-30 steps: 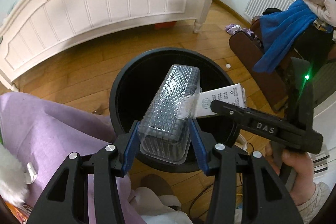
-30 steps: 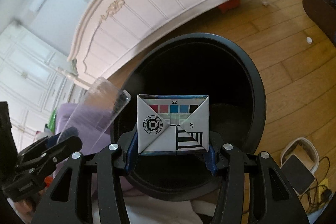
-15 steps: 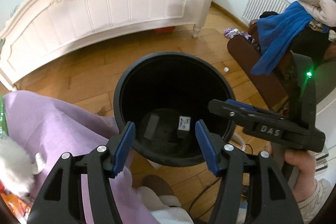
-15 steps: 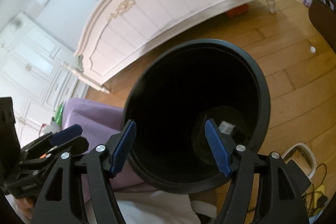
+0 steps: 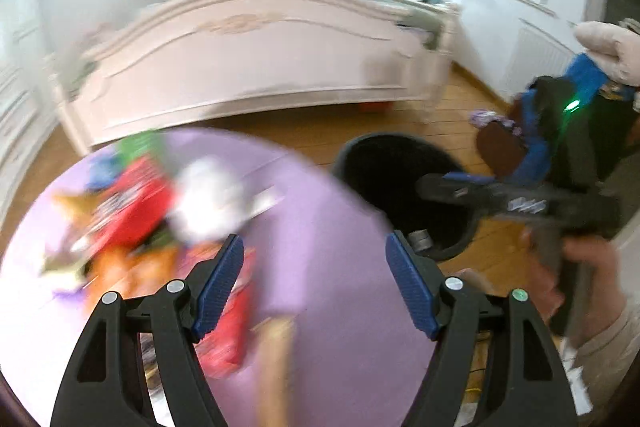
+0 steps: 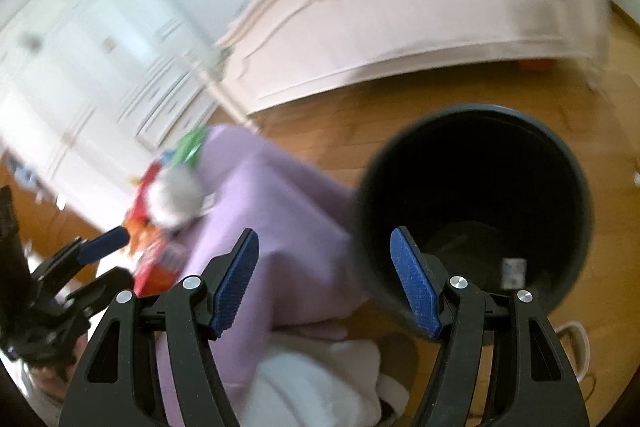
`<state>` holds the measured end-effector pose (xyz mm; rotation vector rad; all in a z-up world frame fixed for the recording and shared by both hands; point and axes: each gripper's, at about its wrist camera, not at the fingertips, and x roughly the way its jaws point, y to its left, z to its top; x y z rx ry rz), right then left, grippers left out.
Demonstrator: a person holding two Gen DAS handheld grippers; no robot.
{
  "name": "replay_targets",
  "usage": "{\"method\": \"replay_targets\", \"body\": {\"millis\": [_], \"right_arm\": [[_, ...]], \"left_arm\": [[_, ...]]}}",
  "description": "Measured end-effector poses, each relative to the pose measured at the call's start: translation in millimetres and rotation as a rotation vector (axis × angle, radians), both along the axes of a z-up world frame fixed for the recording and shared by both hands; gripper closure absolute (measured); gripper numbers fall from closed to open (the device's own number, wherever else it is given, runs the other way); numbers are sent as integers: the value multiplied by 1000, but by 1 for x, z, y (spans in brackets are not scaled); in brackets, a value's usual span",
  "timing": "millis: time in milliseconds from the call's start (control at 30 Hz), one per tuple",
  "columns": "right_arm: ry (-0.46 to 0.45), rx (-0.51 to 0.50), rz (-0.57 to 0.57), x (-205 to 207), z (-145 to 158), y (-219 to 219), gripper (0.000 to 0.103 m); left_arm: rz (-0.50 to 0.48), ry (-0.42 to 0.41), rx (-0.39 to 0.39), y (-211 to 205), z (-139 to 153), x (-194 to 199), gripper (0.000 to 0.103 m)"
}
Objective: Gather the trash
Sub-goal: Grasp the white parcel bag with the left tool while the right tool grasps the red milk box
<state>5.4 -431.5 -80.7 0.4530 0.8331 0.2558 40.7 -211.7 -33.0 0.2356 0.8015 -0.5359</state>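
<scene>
Both grippers are swinging away from the black bin (image 6: 472,211) and over to the purple cloth (image 5: 320,227), where half a second ago they were hanging right over the bin's mouth. Everything is looking blurry because the cameras are moving fast.

In the left wrist picture, the left gripper (image 5: 314,283) is sitting at the bottom middle with its blue pads spread wide and nothing between them. The bin is now sliding off to the right middle of that picture. The trash pile (image 5: 132,211) is showing up at the left middle, with red, orange, green and white bits lying on the cloth.

In the right wrist picture, the right gripper (image 6: 324,279) is also standing wide apart and carrying nothing. The bin is filling the right side, and a small white carton (image 6: 514,271) is lying down at its bottom. The pile (image 6: 168,203) is lying at the left middle.

I think this is meaning one drop is done and the hands are going back for more trash. A bed (image 5: 256,59) is standing behind, across the top.
</scene>
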Motion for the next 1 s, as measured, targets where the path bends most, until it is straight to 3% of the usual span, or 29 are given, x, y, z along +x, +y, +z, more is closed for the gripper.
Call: {"method": "replay_targets", "body": {"millis": [100, 133, 167, 333, 400, 600, 800, 933, 1000], "right_arm": [[-23, -35, 120, 0, 12, 39, 21], [-28, -60, 166, 0, 16, 55, 19], [-39, -83, 202, 1, 19, 68, 14], [-71, -222, 369, 11, 26, 129, 12], [-80, -264, 420, 16, 25, 146, 5], [-79, -479, 568, 34, 11, 198, 5], [-66, -483, 679, 46, 10, 220, 5], [-72, -596, 705, 45, 1, 238, 5], [-58, -602, 688, 46, -4, 241, 5]], "left_arm": [[108, 12, 54, 47, -9, -8, 27], [141, 22, 72, 61, -13, -9, 15], [182, 31, 89, 77, -18, -14, 12], [289, 91, 103, 127, -35, -30, 10], [309, 111, 86, 139, -41, -36, 7], [327, 142, 43, 140, -46, -41, 7], [326, 160, 36, 139, -56, -42, 7], [331, 151, 30, 141, -59, -42, 6], [322, 159, 34, 138, -61, -36, 6]]}}
